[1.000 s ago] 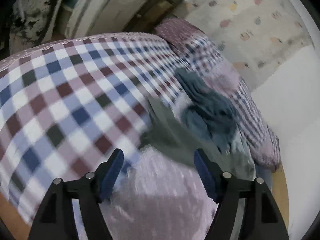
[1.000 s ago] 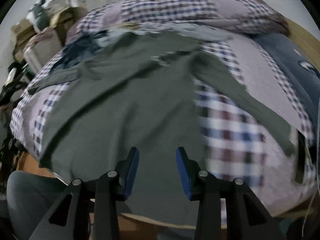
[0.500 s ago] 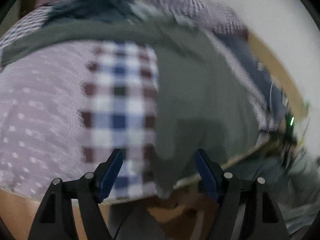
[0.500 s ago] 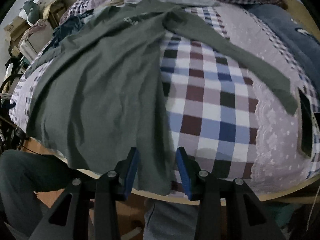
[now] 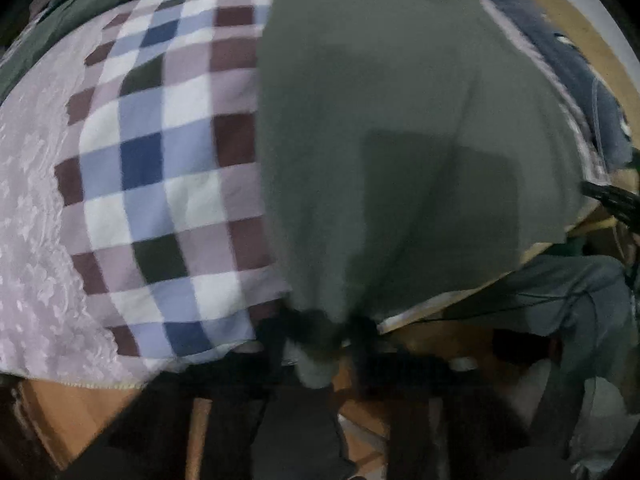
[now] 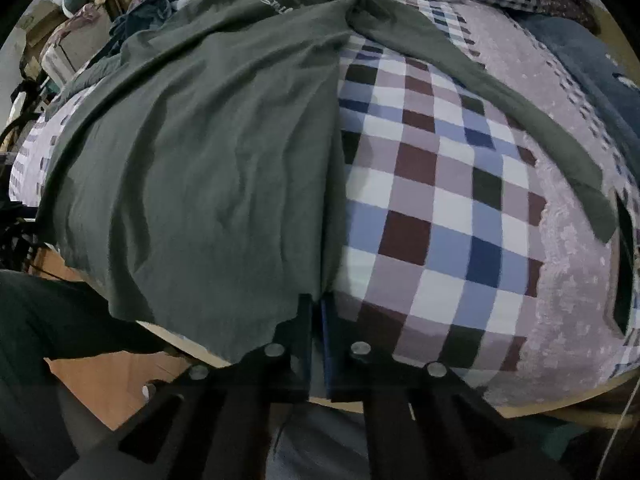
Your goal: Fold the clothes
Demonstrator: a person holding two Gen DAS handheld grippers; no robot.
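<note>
A dark green long-sleeved shirt (image 6: 200,160) lies spread on the checked bedspread (image 6: 440,200), one sleeve (image 6: 520,112) stretched out to the right. My right gripper (image 6: 316,304) is shut on the shirt's near hem at its right corner, at the bed's front edge. In the left wrist view the same shirt (image 5: 380,140) fills the right half, with the bedspread (image 5: 160,160) to its left. My left gripper (image 5: 320,332) is blurred; its jaws are closing, and a bunch of the hem's left corner is pinched between them.
A dark blue garment (image 6: 580,52) lies at the bed's far right, also the dark blue garment (image 5: 580,80). A person's trouser legs (image 5: 560,292) stand against the wooden bed edge (image 6: 560,412). Boxes and clutter (image 6: 60,40) sit beyond the far left; a black flat object (image 6: 624,264) lies right.
My left gripper swung from the far side of the bed to the shirt's near hem and shut on it. My right gripper dropped to the hem's other corner and shut.
</note>
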